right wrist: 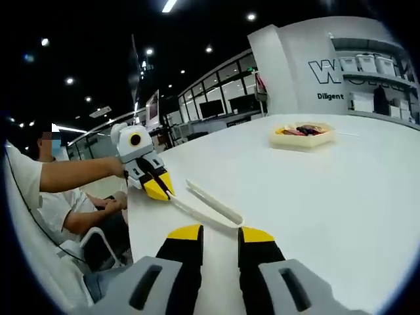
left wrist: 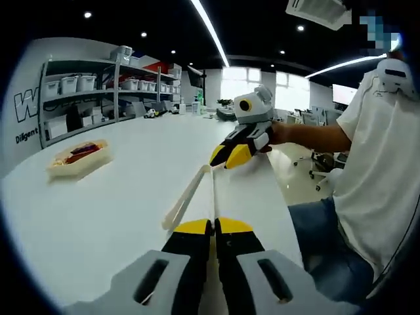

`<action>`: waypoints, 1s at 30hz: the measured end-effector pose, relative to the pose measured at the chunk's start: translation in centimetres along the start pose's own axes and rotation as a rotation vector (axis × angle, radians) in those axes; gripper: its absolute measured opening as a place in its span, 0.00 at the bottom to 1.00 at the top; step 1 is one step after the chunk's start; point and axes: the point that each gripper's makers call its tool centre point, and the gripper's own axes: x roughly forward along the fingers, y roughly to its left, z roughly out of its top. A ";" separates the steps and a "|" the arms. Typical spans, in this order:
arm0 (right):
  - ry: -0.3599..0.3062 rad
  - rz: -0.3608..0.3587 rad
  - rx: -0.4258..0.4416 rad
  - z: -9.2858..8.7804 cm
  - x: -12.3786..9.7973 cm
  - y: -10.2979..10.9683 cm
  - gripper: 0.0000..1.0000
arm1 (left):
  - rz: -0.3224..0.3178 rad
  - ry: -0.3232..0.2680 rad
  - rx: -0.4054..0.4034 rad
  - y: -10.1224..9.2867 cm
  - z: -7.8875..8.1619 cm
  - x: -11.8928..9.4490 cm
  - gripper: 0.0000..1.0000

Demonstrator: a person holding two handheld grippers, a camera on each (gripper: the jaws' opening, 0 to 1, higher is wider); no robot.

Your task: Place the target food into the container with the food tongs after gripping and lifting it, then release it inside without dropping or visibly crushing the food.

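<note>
Cream food tongs lie on the white table, their two arms spread towards me and joined at the far end. My left gripper is shut on the end of one arm. My right gripper rests at the joined end with its jaws apart. In the right gripper view the tongs run from my open right gripper to the left gripper. A shallow cream container holding red and dark food stands far off on the table, also seen as container.
The table edge curves past a seated person in a white shirt and jeans. Shelves with storage bins stand behind the table. A white wall with lettering rises beyond the container.
</note>
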 end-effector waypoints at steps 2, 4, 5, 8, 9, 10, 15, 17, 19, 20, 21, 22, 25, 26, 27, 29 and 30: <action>0.004 -0.021 -0.016 -0.1 0.0 -0.4 0.17 | 0.005 0.007 0.007 0.1 0.0 -0.1 0.02; -0.003 -0.031 -0.044 0.1 0.1 -0.5 0.19 | 0.014 0.010 0.005 0.3 0.0 -0.1 0.02; -0.017 -0.061 -0.081 0.4 0.2 -0.9 0.19 | 0.022 0.011 0.004 0.4 0.0 -0.1 0.02; 0.014 -0.093 -0.159 0.2 0.8 -1.4 0.21 | 0.039 0.001 -0.004 0.7 0.0 -0.2 0.03; 0.037 -0.089 -0.159 -0.1 1.3 -1.2 0.21 | 0.046 0.003 0.001 0.8 -0.1 -0.1 0.03; 0.051 -0.092 -0.152 -0.2 1.5 -1.1 0.21 | 0.064 -0.002 0.003 1.1 -0.1 -0.2 0.03; 0.057 -0.102 -0.148 0.1 2.3 -1.1 0.14 | 0.073 -0.019 -0.010 1.1 -0.2 0.0 0.03; 0.055 -0.110 -0.155 0.2 2.4 -1.3 0.15 | 0.086 -0.024 -0.013 1.3 -0.2 0.1 0.03; 0.056 -0.120 -0.141 0.3 2.5 -1.6 0.14 | 0.113 -0.021 -0.008 1.9 -0.1 0.1 0.04; 0.055 -0.123 -0.140 0.3 2.5 -1.7 0.14 | 0.135 -0.020 -0.019 2.5 -0.1 0.0 0.04; 0.053 -0.127 -0.137 0.4 2.5 -1.7 0.13 | 0.140 -0.021 -0.028 2.7 -0.1 0.0 0.04; 0.050 -0.131 -0.130 0.4 2.6 -1.8 0.14 | 0.139 -0.020 -0.028 2.9 -0.2 0.1 0.04; 0.041 -0.142 -0.121 0.5 2.6 -2.1 0.13 | 0.151 -0.018 -0.030 3.5 -0.1 0.2 0.05; 0.040 -0.144 -0.117 0.5 2.6 -2.1 0.13 | 0.156 -0.019 -0.040 3.5 -0.1 0.3 0.05; 0.040 -0.146 -0.120 0.5 2.7 -2.1 0.13 | 0.158 -0.019 -0.040 3.6 -0.1 0.3 0.05; 0.040 -0.150 -0.117 0.7 2.8 -2.5 0.14 | 0.166 -0.022 -0.052 3.7 -0.1 0.3 0.05; 0.045 -0.149 -0.120 0.7 2.9 -2.6 0.14 | 0.166 -0.021 -0.051 3.7 -0.1 0.3 0.05</action>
